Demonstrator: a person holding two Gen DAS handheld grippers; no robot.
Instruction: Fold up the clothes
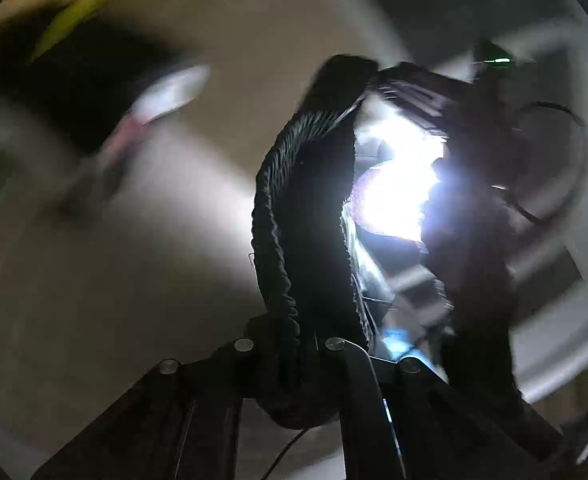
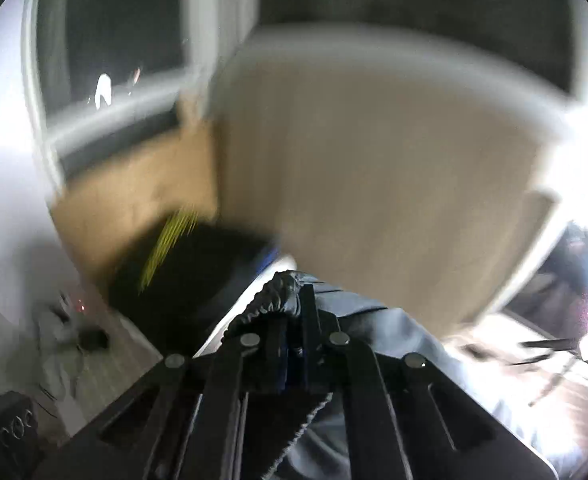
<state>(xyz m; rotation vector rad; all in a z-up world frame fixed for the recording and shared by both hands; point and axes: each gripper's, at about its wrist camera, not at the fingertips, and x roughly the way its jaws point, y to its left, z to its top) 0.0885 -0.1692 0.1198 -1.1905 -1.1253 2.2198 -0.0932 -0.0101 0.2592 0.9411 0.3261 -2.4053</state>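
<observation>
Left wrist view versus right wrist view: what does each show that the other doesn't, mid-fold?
Only the left wrist view shows the other gripper pinching the far end of the dark elastic waistband, backlit by glare. Only the right wrist view shows a beige board, a window frame and a black item with a yellow stripe. Both show jaws shut on gathered dark fabric, and motion blur.

We are finding no readable text, label, brand or number in either view; motion blur is smearing most surfaces.
</observation>
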